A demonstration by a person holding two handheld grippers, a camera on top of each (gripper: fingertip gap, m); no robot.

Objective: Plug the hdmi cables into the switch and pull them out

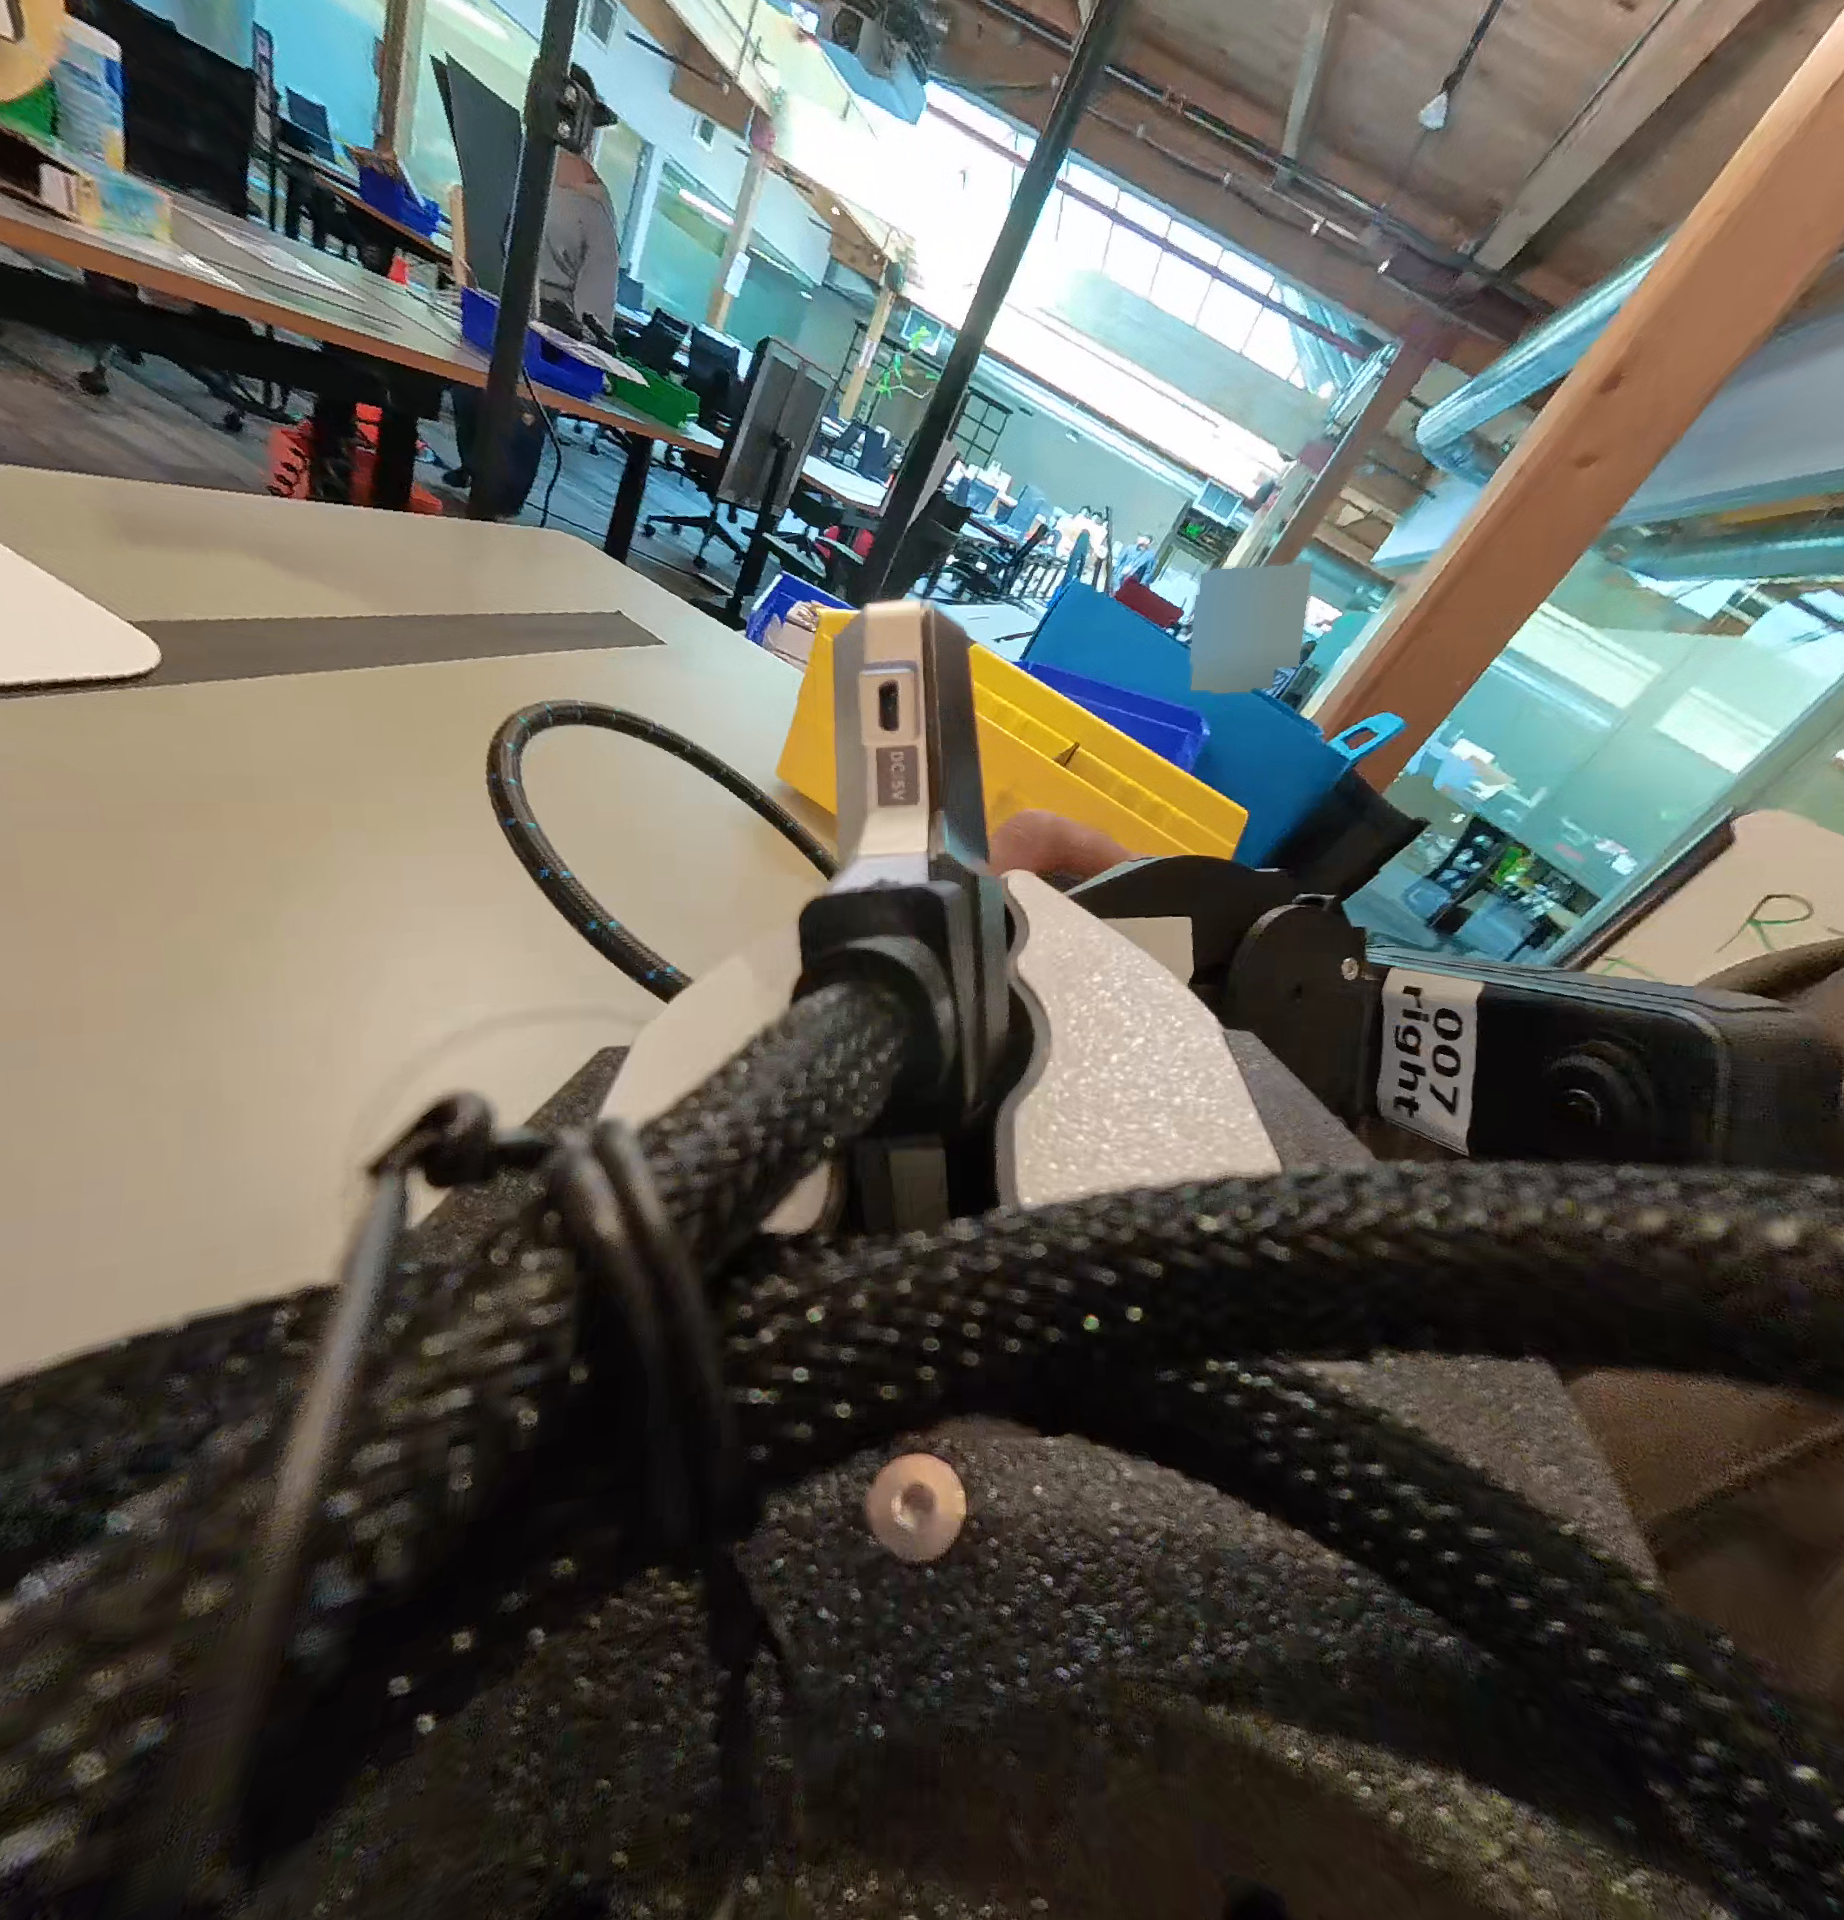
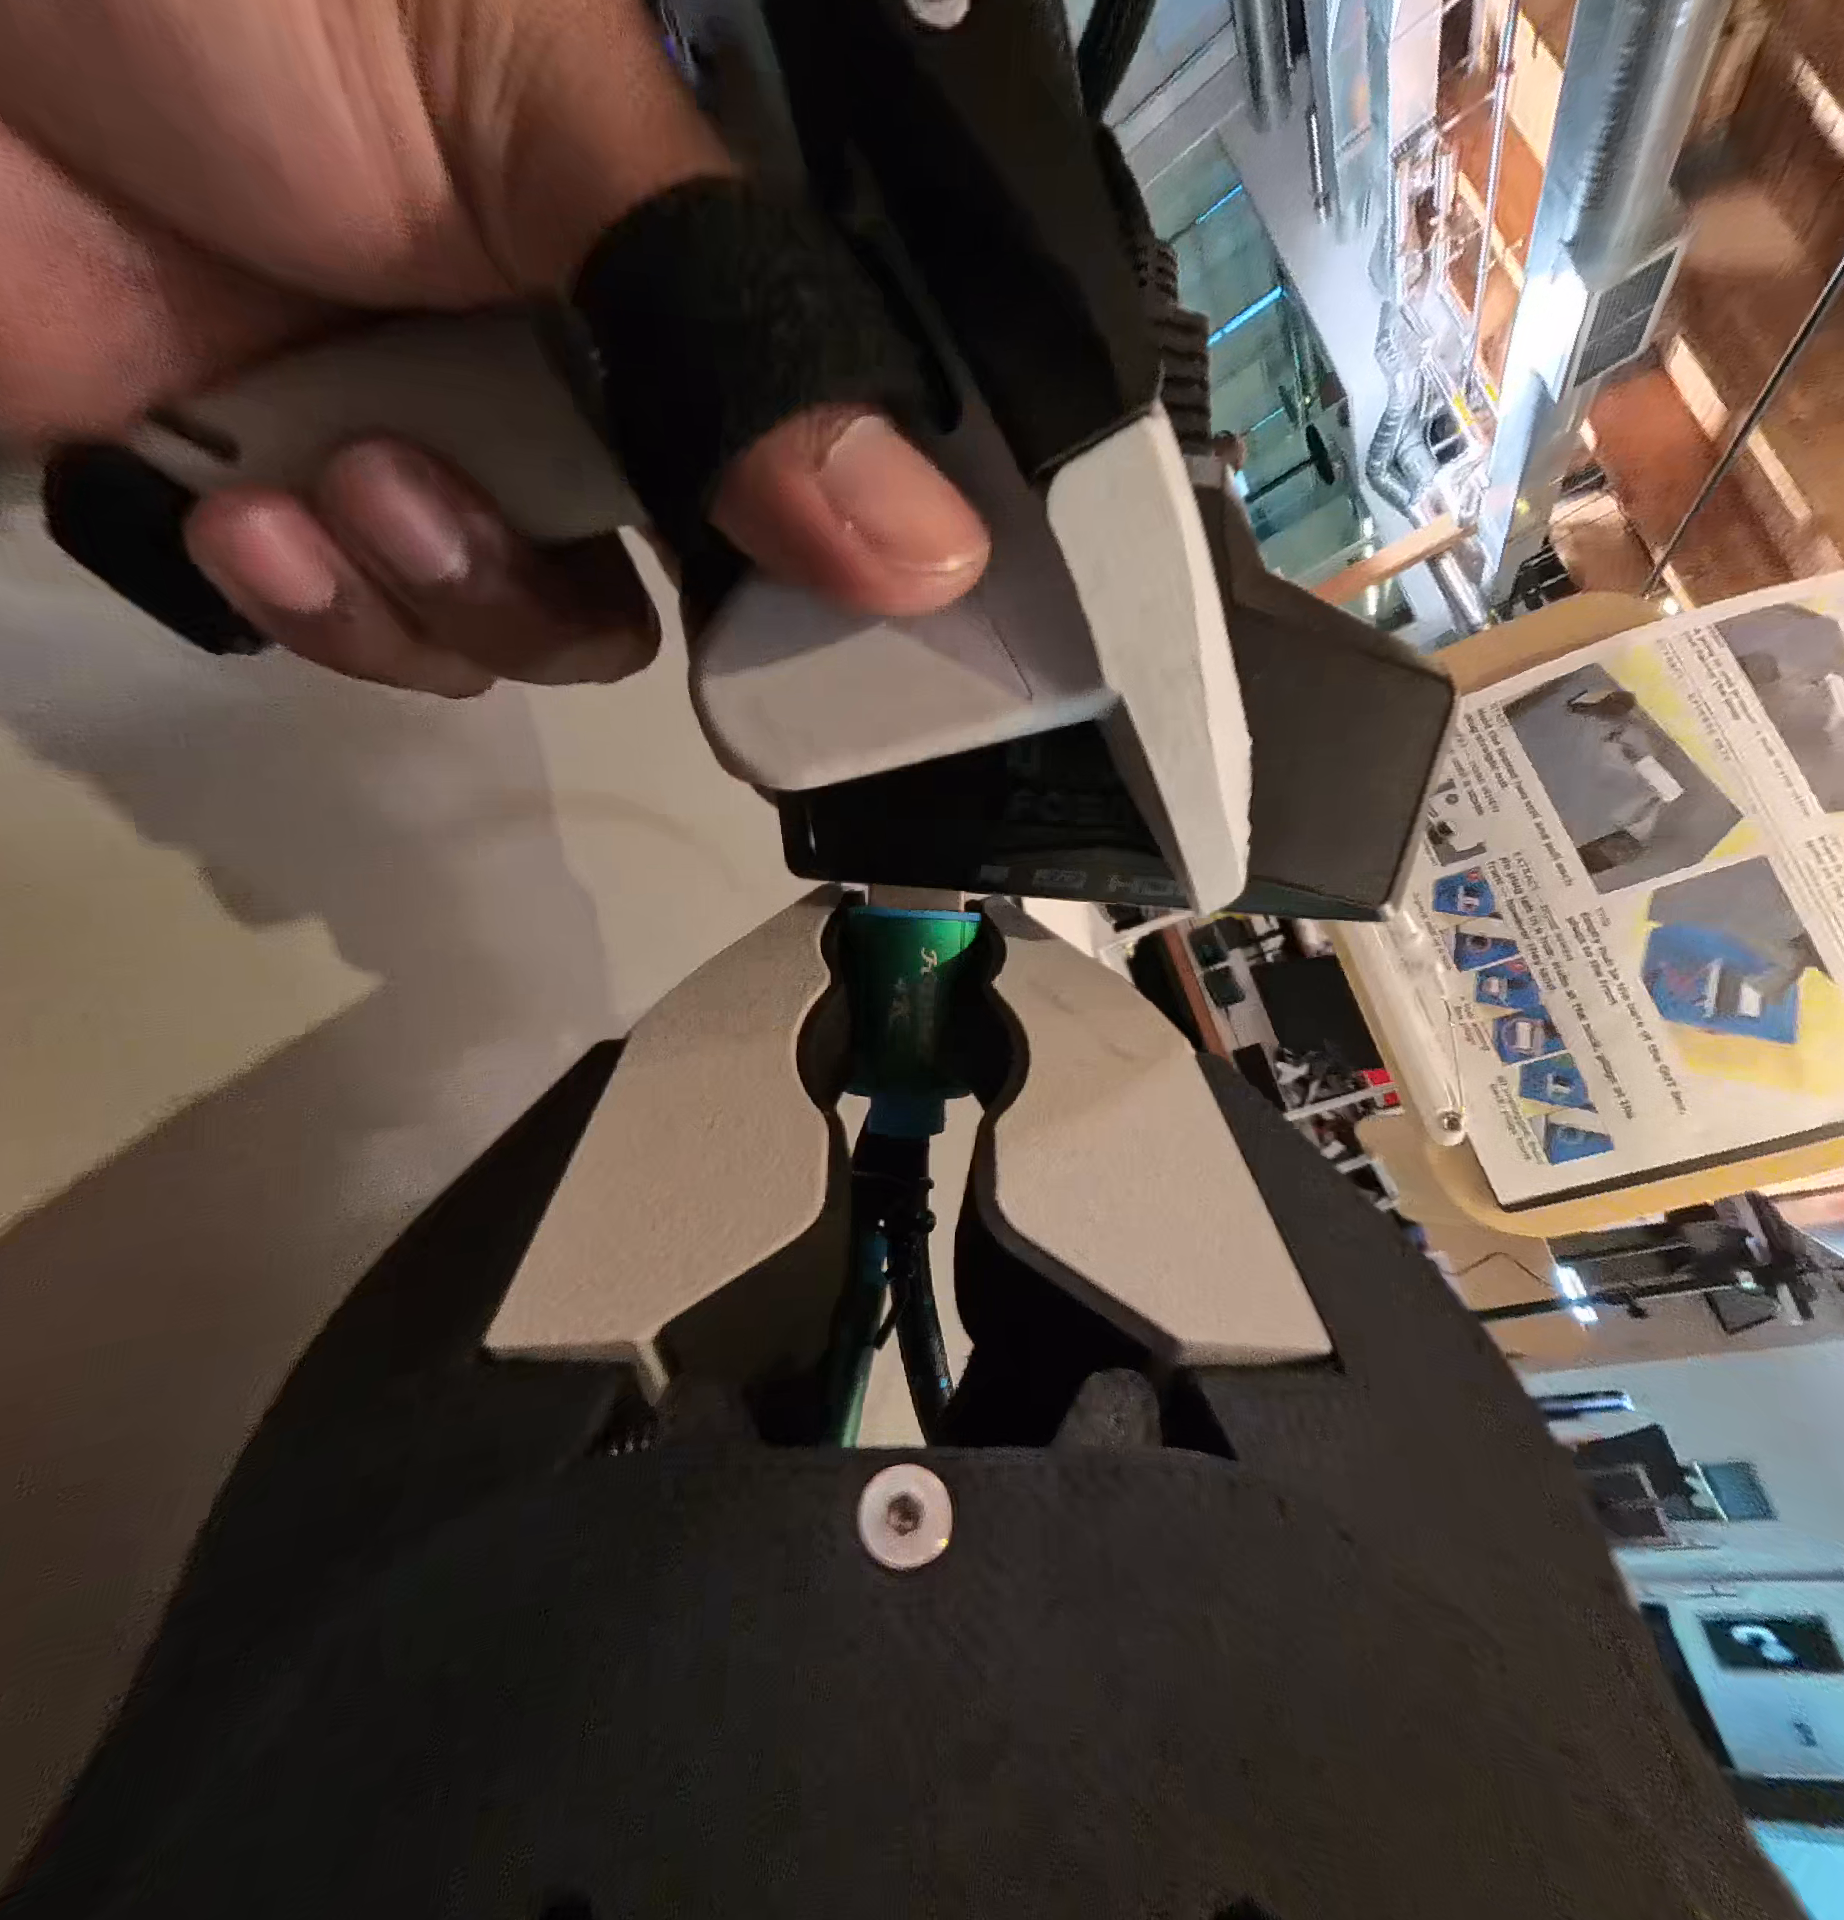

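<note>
Your right hand-held gripper point(image 2: 913, 997) is clamped on the green plug point(image 2: 902, 1003), its metal tip at the port of the dark adapter box point(image 2: 1001, 831). Your left hand-held gripper point(image 2: 1001, 675) pinches that box above the bench point(image 1: 274, 831), steadying it.

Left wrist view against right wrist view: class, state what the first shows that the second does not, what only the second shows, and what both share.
Only the left wrist view shows the yellow bin, the blue bins behind it and the thin braided cable's loop on the table.

Only the right wrist view shows the green plug clamped in the right gripper, the hand on the left gripper, and an illustrated sheet.

Both show the dark box-shaped device that the left gripper holds, and both grippers.
</note>
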